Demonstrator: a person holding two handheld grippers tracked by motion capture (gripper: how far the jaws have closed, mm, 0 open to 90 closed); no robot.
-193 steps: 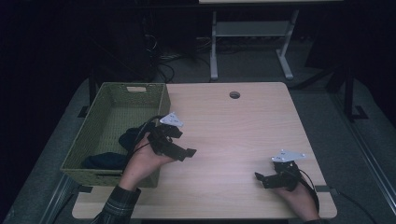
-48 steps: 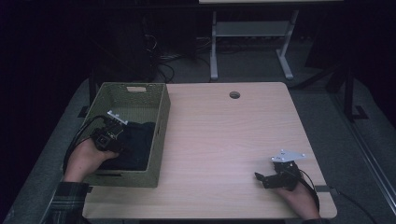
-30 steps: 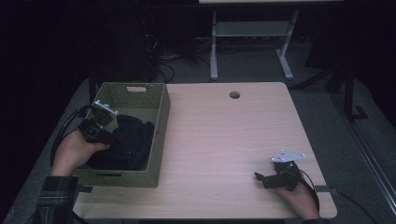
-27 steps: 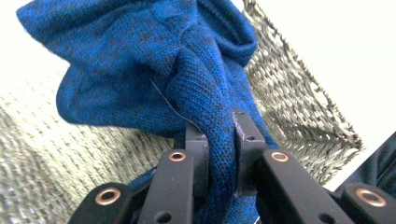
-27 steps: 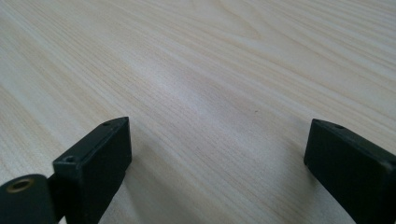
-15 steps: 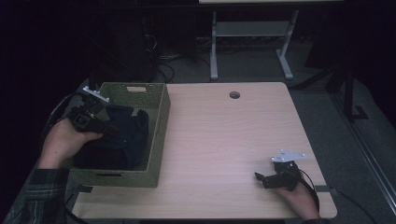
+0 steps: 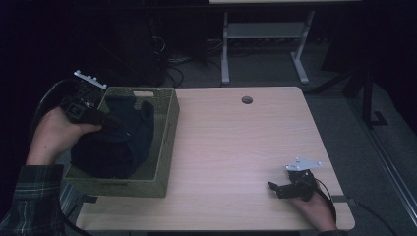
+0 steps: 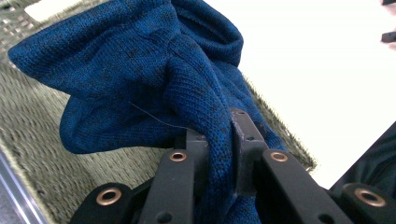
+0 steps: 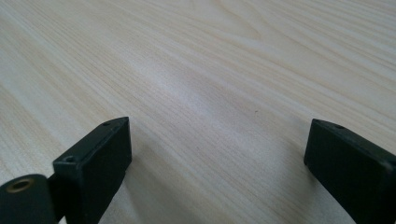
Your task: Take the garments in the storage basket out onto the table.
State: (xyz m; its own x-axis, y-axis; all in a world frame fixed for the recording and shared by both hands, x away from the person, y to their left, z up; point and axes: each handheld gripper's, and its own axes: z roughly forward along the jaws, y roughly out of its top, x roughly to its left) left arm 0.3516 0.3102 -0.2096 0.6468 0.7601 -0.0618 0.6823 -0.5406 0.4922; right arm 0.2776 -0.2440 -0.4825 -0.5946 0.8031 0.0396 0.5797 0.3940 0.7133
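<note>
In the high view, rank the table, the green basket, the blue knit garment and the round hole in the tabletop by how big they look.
1. Table
2. Green basket
3. Blue knit garment; lifted toward the camera, so it may look bigger than it is
4. Round hole

Left claw [image 7: 105,119] lifts dark cloth [image 7: 115,142] from green basket [image 7: 164,147]

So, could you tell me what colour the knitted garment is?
Dark blue knitted garment, clearest in the left gripper view.
</note>
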